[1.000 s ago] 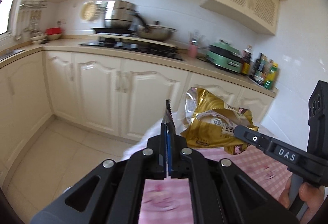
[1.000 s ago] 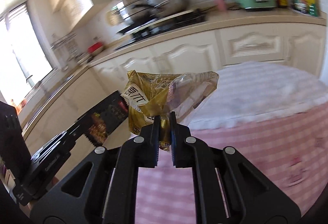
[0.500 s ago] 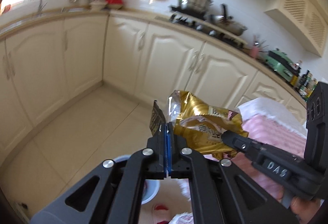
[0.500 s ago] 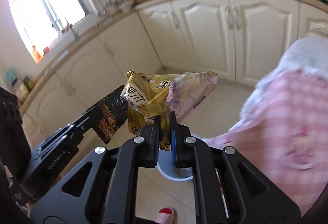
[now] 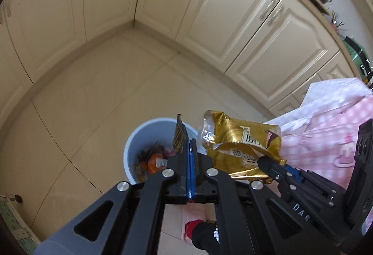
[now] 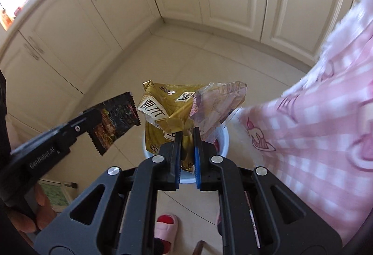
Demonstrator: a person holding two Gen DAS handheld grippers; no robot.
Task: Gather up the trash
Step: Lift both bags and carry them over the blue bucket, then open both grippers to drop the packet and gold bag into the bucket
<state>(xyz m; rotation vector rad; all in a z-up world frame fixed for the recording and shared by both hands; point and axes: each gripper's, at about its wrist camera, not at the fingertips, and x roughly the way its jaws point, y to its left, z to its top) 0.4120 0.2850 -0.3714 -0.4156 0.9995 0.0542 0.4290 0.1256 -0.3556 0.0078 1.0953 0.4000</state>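
My left gripper (image 5: 190,141) is shut on a flat dark snack wrapper (image 5: 179,137), seen edge-on here and face-on in the right wrist view as the dark wrapper (image 6: 115,120). My right gripper (image 6: 187,132) is shut on a crumpled gold snack bag (image 6: 173,106), which also shows as the gold bag (image 5: 240,151) in the left wrist view. Both hang over a pale blue trash bin (image 5: 135,138) on the floor, holding orange and dark rubbish. In the right wrist view the bin (image 6: 222,138) is mostly hidden behind the gold bag.
Cream kitchen cabinets (image 5: 233,21) run round the corner behind the tiled floor (image 5: 98,101). A table with a pink checked cloth (image 6: 326,138) stands to the right. The person's feet in pink slippers (image 6: 166,229) are just below the grippers.
Both grippers have dropped and tipped downward, carrying the wrapper and the gold bag away from the table to above the blue bin, which now fills more of the view.
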